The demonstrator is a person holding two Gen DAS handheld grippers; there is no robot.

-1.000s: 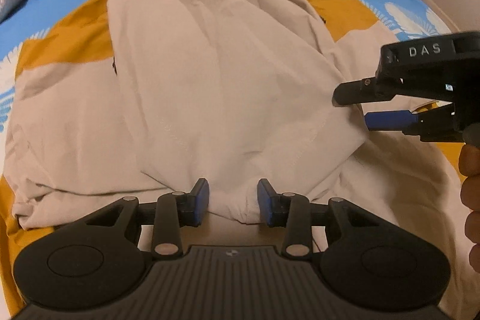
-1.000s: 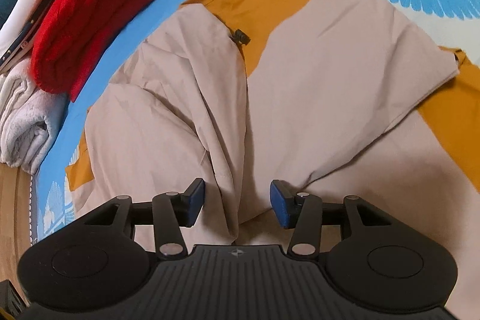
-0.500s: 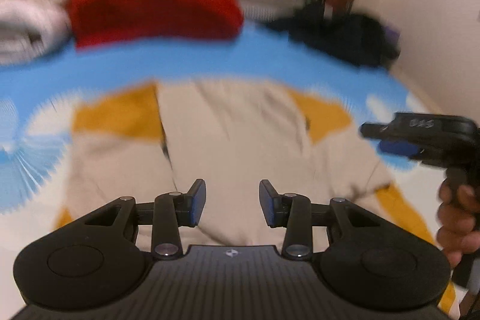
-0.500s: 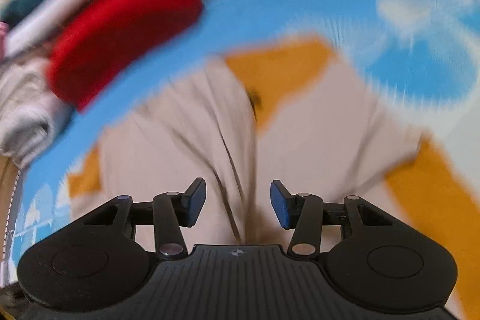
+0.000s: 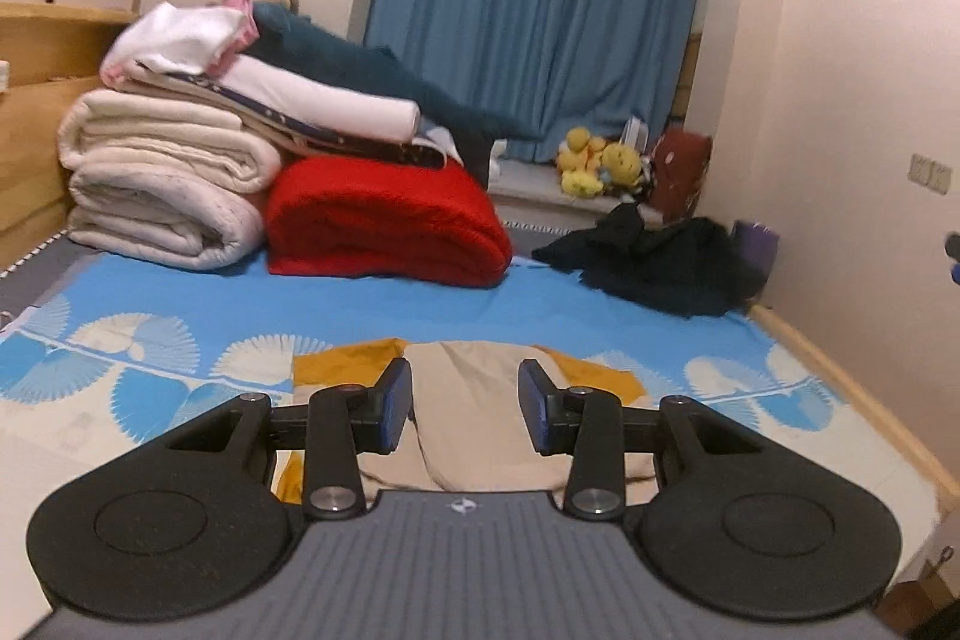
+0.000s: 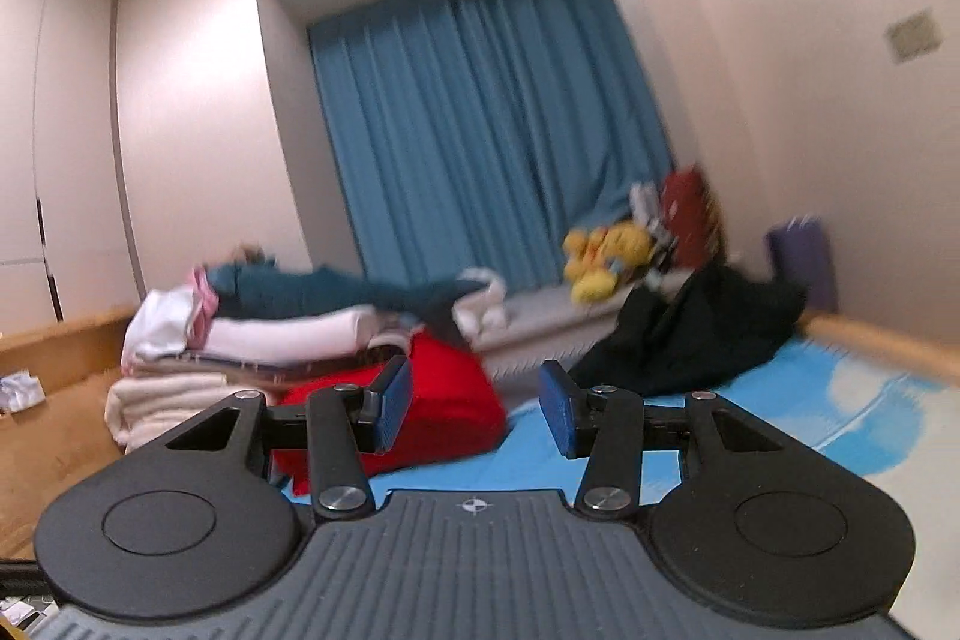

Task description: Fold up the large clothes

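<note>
Left of the left gripper (image 5: 465,403), well beyond its tips, a stack of folded cream quilts (image 5: 162,184) rests against a wooden headboard (image 5: 36,112); the folded red blanket (image 5: 384,214) sits ahead and slightly left. This claw is released, its 2 blue pads apart with nothing pinched. Directly under and between its fingers lies the task's garment, the beige garment with mustard panels (image 5: 474,412), flat on the blue patterned sheet (image 5: 360,304). Ahead to the right a heap of black clothing (image 5: 654,262) lies by the wall, with yellow plush toys (image 5: 591,166) on the sill under the blue curtain (image 5: 534,16).

The right gripper (image 6: 474,415) is also released and empty, pointing level at the far wall; the red blanket sits just past its left pad and the black heap past its right pad.

Risk, as I judge it: both claws are off the cloth and aimed away from it, so any fold in the beige garment has nothing holding it and may slump or spring open. Coming back down on the wrong layer would bunch it instead of folding it. The black heap is near enough to get dragged in.

Hidden: most of the garment is behind the left gripper's body, so how far it is folded cannot be told. The right view shows none of it and is blurred. Only a dark sliver at the left view's right edge hints at the other tool.
</note>
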